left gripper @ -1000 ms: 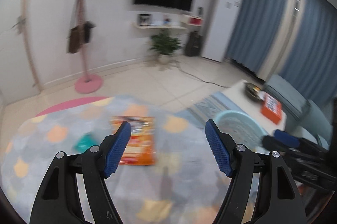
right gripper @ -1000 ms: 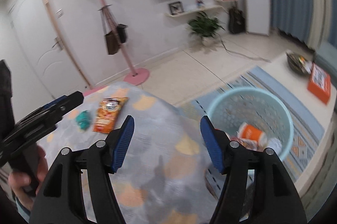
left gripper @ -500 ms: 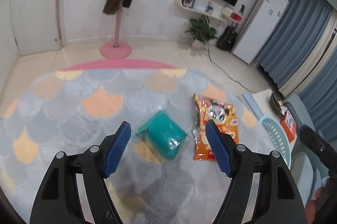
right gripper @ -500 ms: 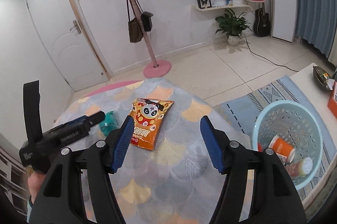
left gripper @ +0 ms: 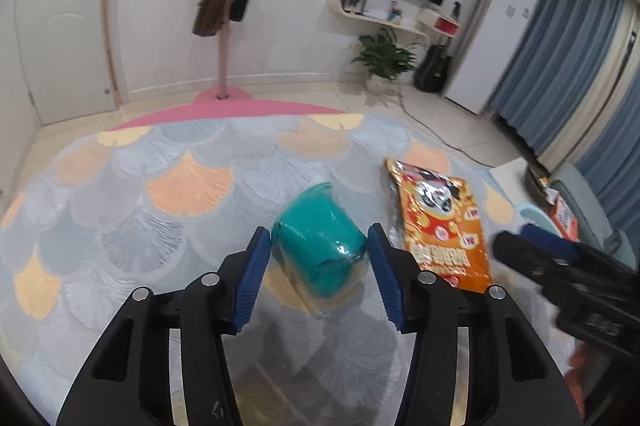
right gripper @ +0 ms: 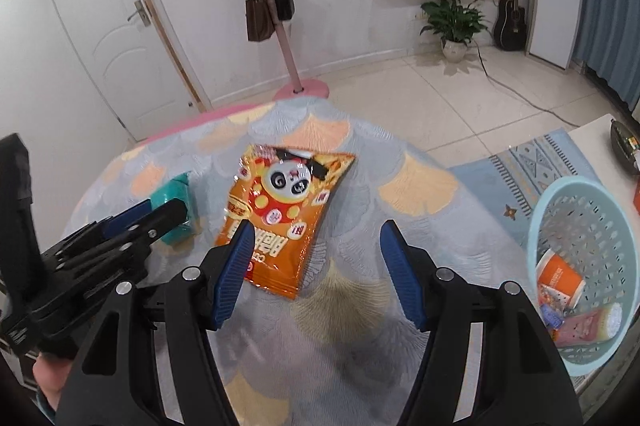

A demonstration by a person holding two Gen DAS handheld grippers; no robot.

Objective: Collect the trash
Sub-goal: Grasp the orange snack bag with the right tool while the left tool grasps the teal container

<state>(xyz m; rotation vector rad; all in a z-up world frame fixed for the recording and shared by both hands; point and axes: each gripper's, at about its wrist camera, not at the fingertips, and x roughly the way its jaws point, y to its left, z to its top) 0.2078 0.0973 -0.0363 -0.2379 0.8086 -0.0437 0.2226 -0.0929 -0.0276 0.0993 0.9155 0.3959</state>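
A teal plastic package (left gripper: 320, 246) lies on the scale-patterned table cover (left gripper: 160, 201). My left gripper (left gripper: 318, 262) is open with its blue pads on either side of the package, close to it; contact is unclear. It also shows in the right wrist view (right gripper: 178, 197). An orange snack bag with a panda (right gripper: 280, 209) lies flat just right of it, also in the left wrist view (left gripper: 440, 222). My right gripper (right gripper: 318, 266) is open and empty, hovering over the bag's near end.
A light blue mesh basket (right gripper: 548, 214) with a cup and wrappers inside stands on the floor rug at the right. A pink coat stand (right gripper: 280, 25) with bags, a door and a potted plant (right gripper: 454, 21) lie beyond the table.
My left gripper swung left and came down around the teal package, and its jaws have narrowed. My right gripper moved closer over the orange bag.
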